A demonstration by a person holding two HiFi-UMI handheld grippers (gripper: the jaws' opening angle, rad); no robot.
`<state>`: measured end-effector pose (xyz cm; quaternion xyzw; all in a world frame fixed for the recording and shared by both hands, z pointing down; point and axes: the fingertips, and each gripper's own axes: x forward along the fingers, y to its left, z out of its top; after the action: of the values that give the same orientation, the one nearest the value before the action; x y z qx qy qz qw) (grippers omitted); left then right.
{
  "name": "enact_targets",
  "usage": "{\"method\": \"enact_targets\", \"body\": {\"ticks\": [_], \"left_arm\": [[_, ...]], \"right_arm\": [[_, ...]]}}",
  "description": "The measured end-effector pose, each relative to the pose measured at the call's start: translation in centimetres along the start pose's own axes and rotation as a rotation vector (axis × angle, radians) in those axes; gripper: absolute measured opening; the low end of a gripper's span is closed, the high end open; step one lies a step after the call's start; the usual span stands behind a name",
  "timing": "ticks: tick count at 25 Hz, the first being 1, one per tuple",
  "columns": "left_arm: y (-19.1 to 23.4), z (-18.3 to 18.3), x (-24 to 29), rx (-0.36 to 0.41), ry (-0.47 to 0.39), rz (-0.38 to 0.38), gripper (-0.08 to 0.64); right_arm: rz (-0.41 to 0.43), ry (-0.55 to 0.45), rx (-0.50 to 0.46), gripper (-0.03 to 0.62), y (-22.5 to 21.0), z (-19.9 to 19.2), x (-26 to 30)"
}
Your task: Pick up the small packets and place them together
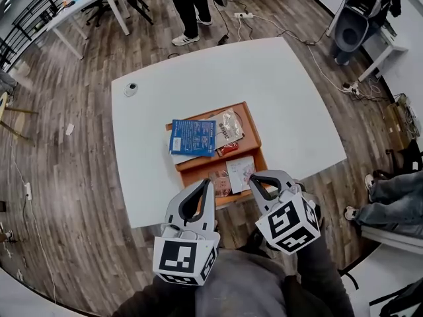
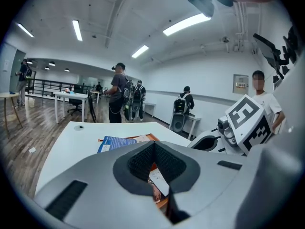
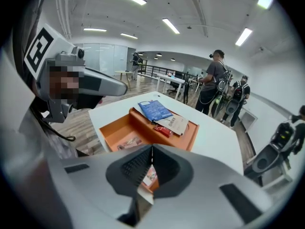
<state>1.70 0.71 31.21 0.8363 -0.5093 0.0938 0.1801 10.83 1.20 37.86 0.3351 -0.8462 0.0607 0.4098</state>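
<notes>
An orange two-part tray (image 1: 253,127) sits on the white table (image 1: 297,111). On its far part lie a blue packet (image 1: 193,137), a clear packet (image 1: 228,125) and a small red packet (image 1: 227,149). In the near part lie a white packet (image 1: 240,172) and a patterned packet (image 1: 221,185). My left gripper (image 1: 210,183) hovers at the tray's near edge, shut and empty. My right gripper (image 1: 252,179) is beside it over the white packet, shut with nothing held. The right gripper view shows the blue packet (image 3: 155,109), the red packet (image 3: 162,128) and the tray (image 3: 114,132) beyond its shut tips (image 3: 152,148).
A small round object (image 1: 131,89) rests near the table's far left corner. People stand beyond the table (image 1: 188,5), and a seated person's legs (image 1: 390,197) are at the right. Another desk (image 1: 79,5) stands far left. Cables run over the wooden floor (image 1: 264,22).
</notes>
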Motion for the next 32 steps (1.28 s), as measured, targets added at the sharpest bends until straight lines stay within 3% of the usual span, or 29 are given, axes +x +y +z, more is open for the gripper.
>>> {"method": "enact_targets", "body": {"ticks": [15,22,32], "left_arm": [[6.3,-1.3,-1.6,-0.065,0.018,0.086,-0.005],[8.9,-3.1,-0.6,-0.11,0.056,0.098,-0.005],[11.3,-4.8,0.8,-0.159,0.097,0.106,-0.005]], "right_arm": [[0.168,0.113,-0.093,0.008,5.7,1.1,6.7],[0.217,0.241,-0.093,0.222,6.6,-1.0,10.4],[0.331,0.312,-0.003,0.253,6.3,-2.1,12.5]]}}
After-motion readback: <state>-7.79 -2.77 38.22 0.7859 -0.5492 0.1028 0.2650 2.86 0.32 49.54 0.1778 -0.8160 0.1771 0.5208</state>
